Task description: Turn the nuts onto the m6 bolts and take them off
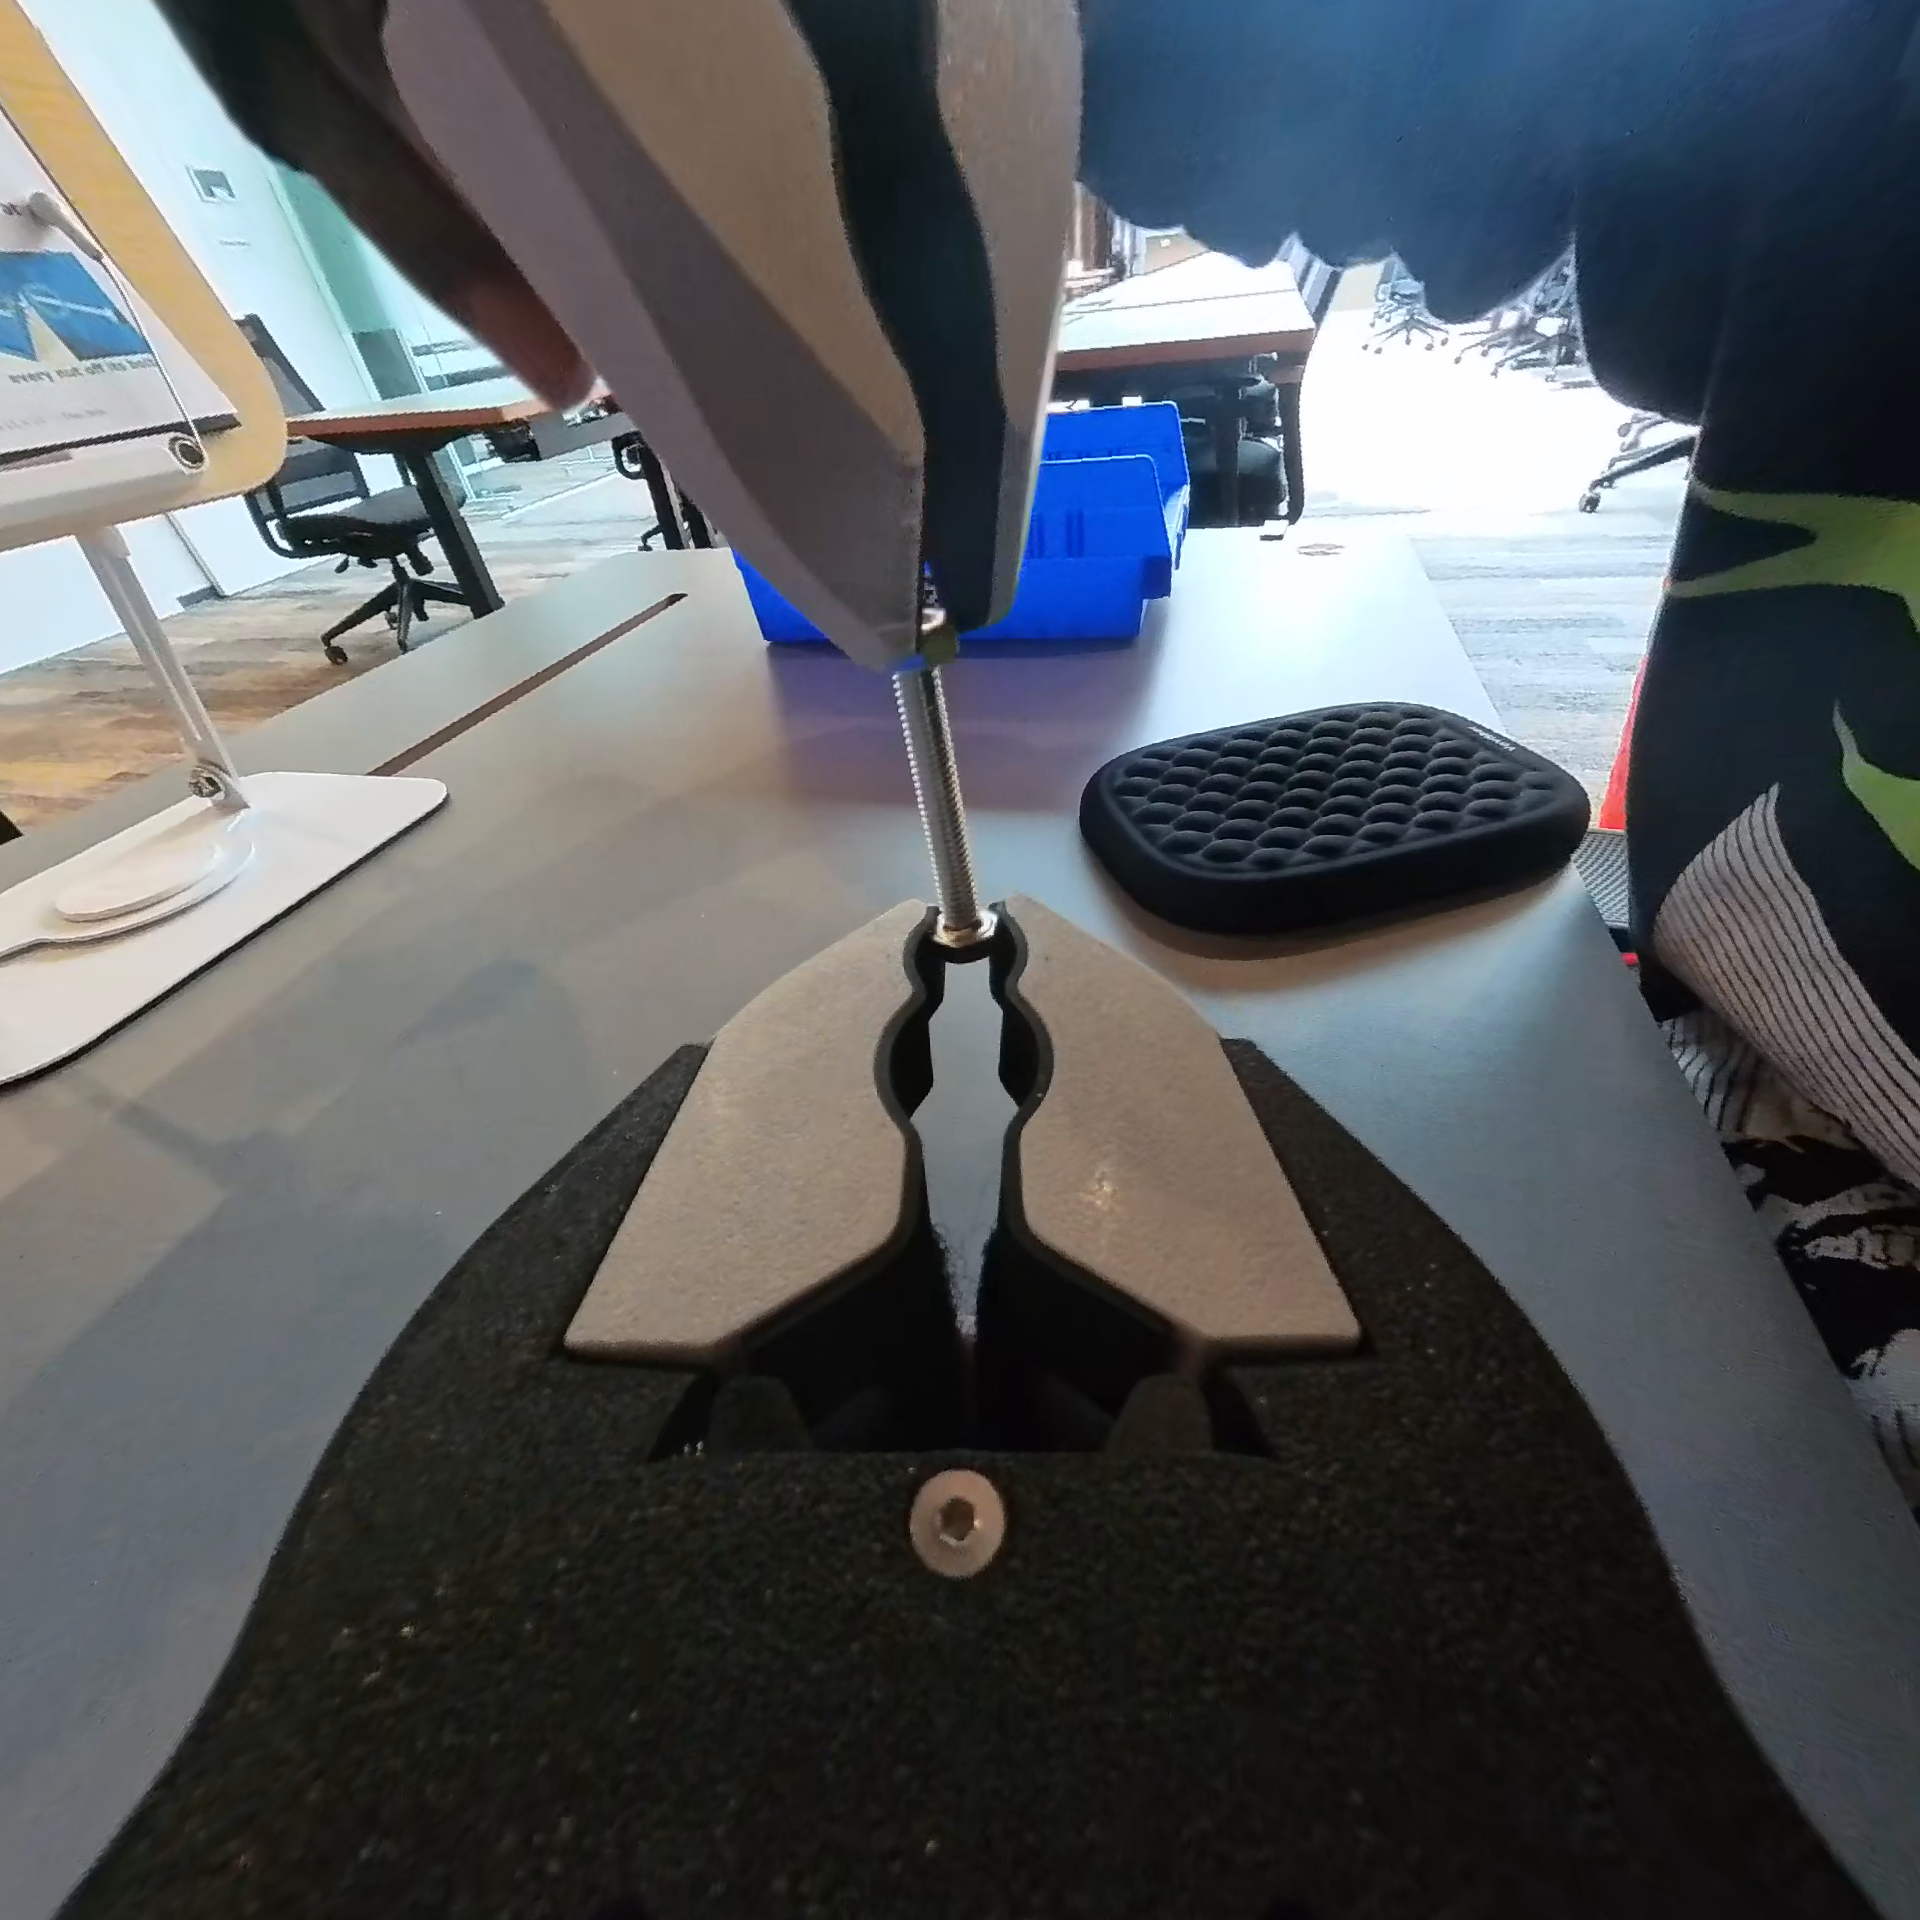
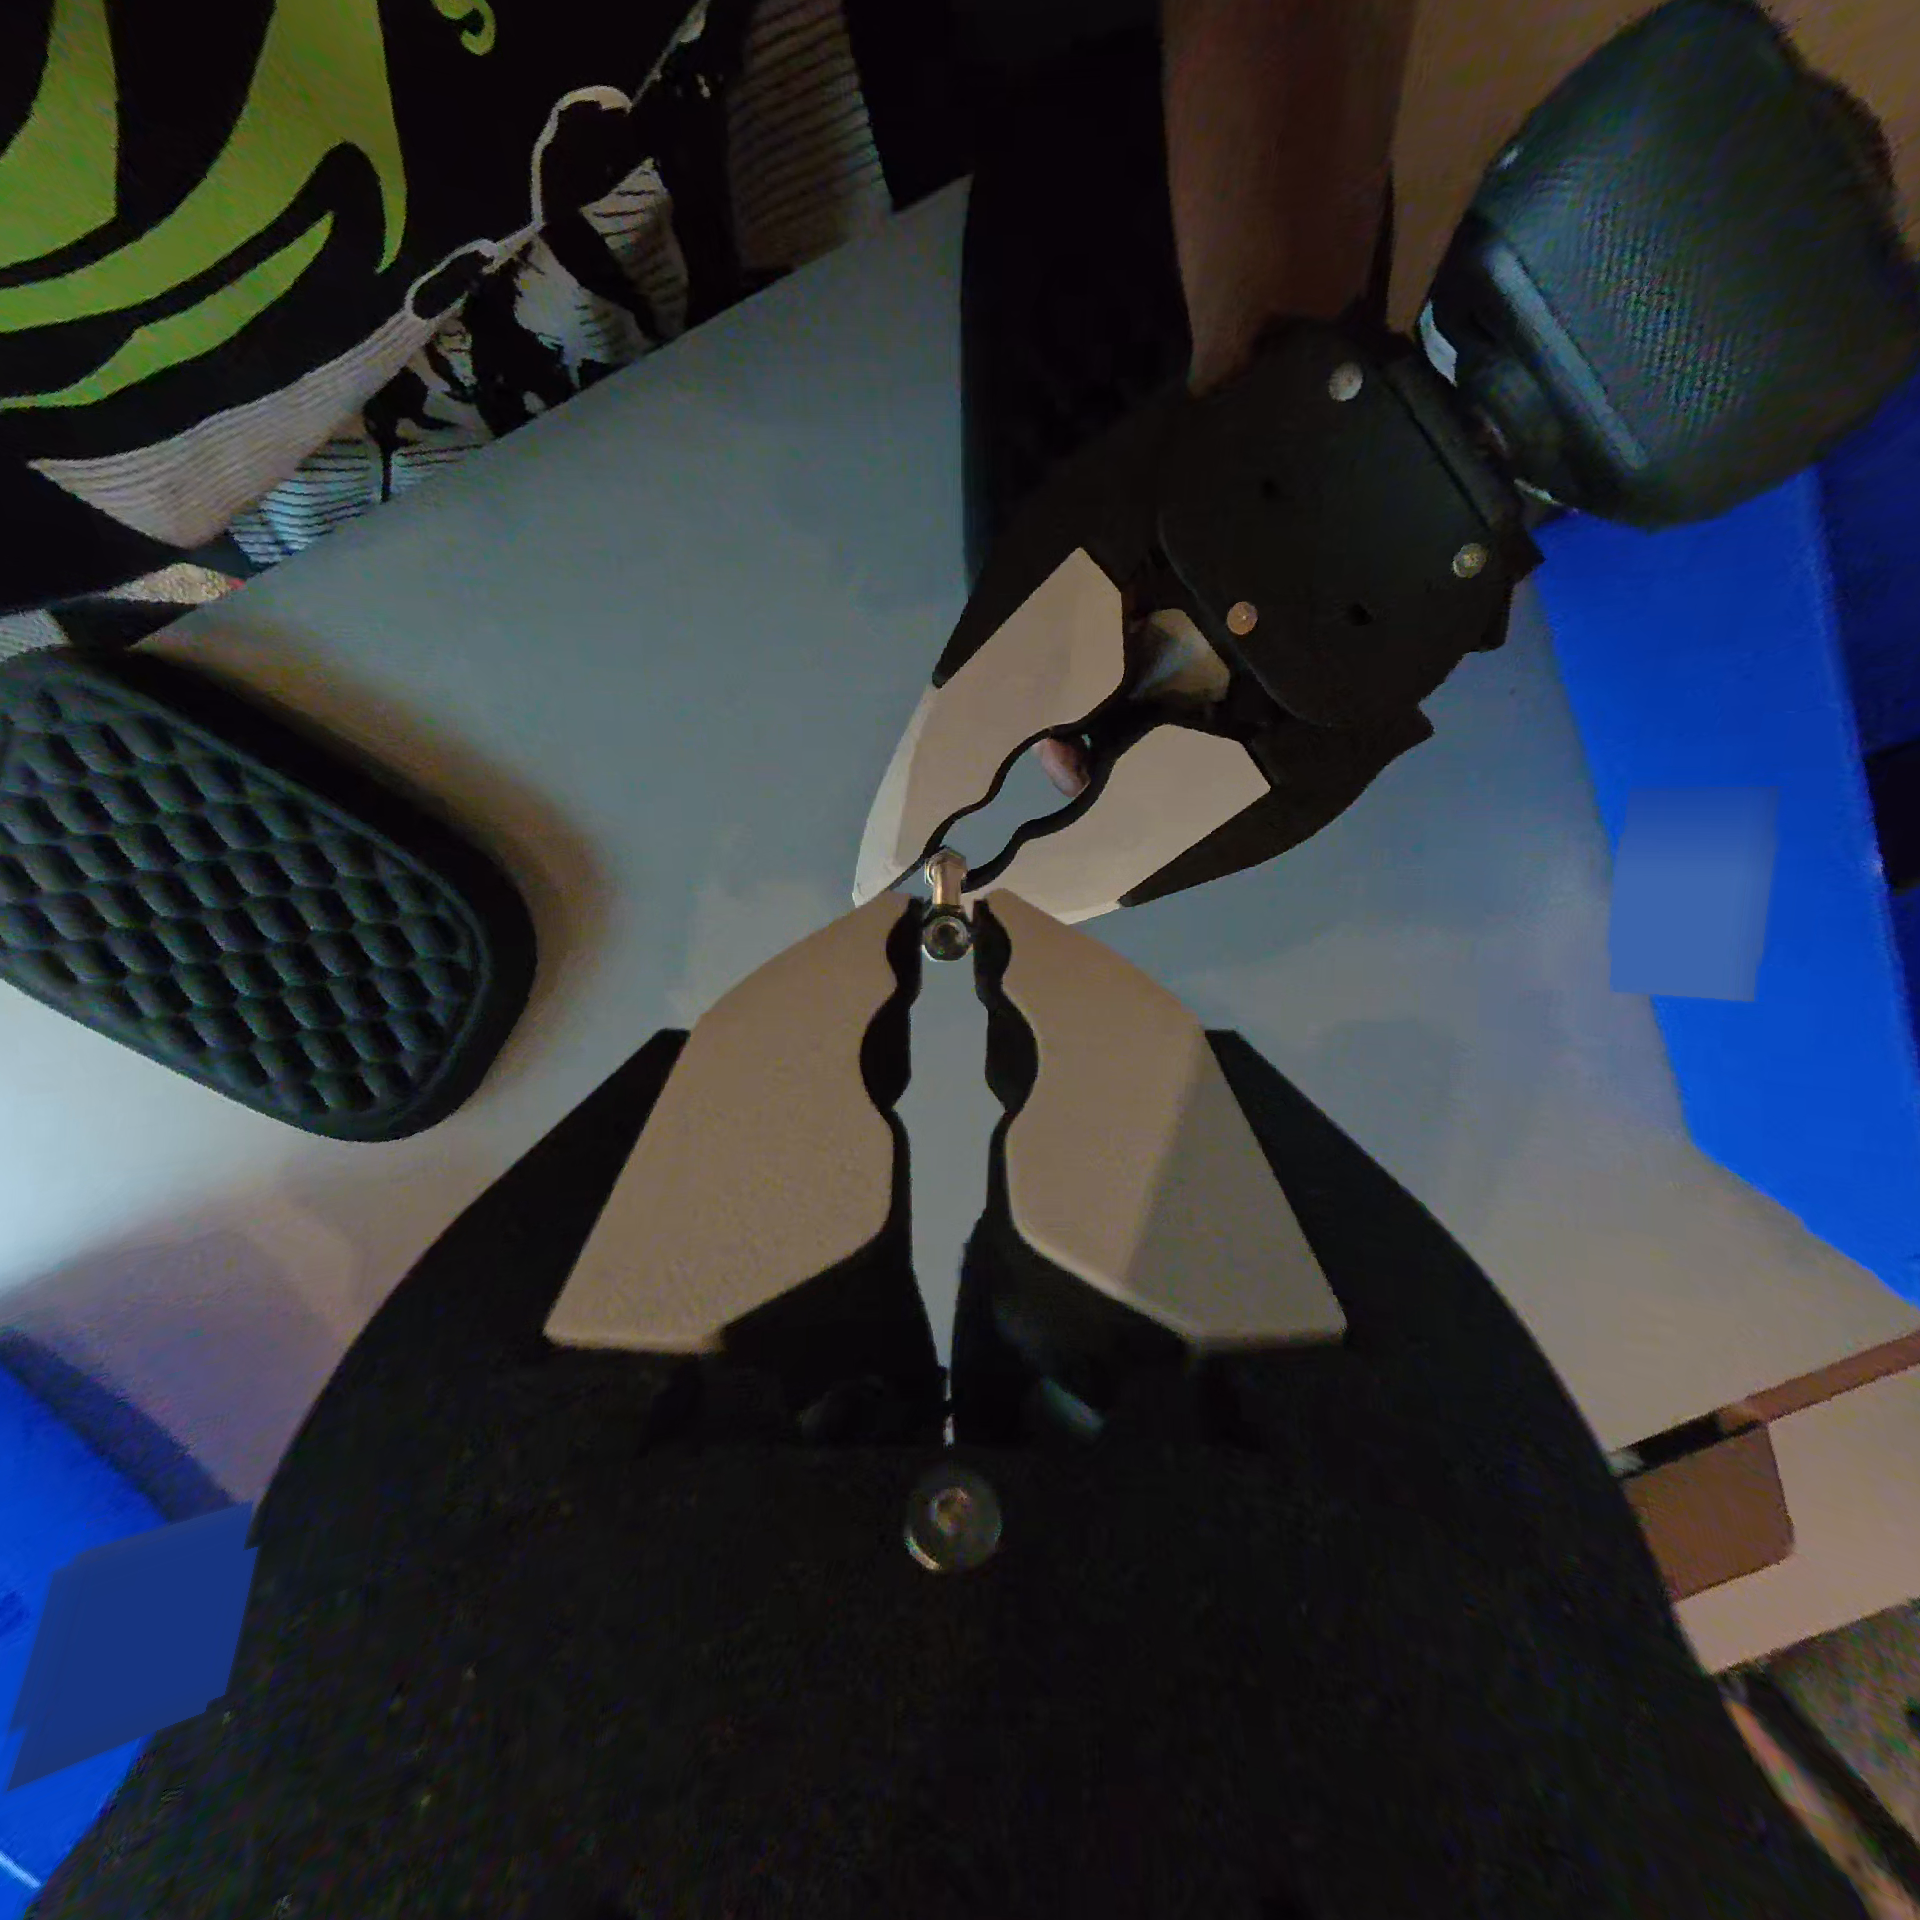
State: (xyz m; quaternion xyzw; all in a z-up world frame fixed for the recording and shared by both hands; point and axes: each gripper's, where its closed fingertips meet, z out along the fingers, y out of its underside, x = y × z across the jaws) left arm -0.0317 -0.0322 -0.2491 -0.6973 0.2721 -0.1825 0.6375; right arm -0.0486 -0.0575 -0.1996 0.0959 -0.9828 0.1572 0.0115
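Observation:
A long silver threaded bolt (image 1: 935, 790) is held in the air between my two grippers above the grey table (image 1: 520, 1039). My left gripper (image 1: 966, 925) is shut on a silver nut (image 1: 966, 928) that sits on the near end of the thread. My right gripper (image 1: 935, 639) comes down from above and is shut on the bolt's far end. In the right wrist view my right gripper (image 2: 945, 935) clamps the round socket head of the bolt (image 2: 945, 942). Just beyond it, the left gripper (image 2: 943, 868) pinches the nut (image 2: 943, 860).
A blue plastic bin (image 1: 1101, 520) stands on the table behind the bolt. A black honeycomb pad (image 1: 1340, 810) lies to the right. A white stand (image 1: 208, 831) is at the left. A person's patterned clothing (image 1: 1787, 727) is close at the right edge. A cardboard box (image 2: 1714, 1507) shows in the right wrist view. The gap from one gripper's tips to the other's is roughly 6 cm.

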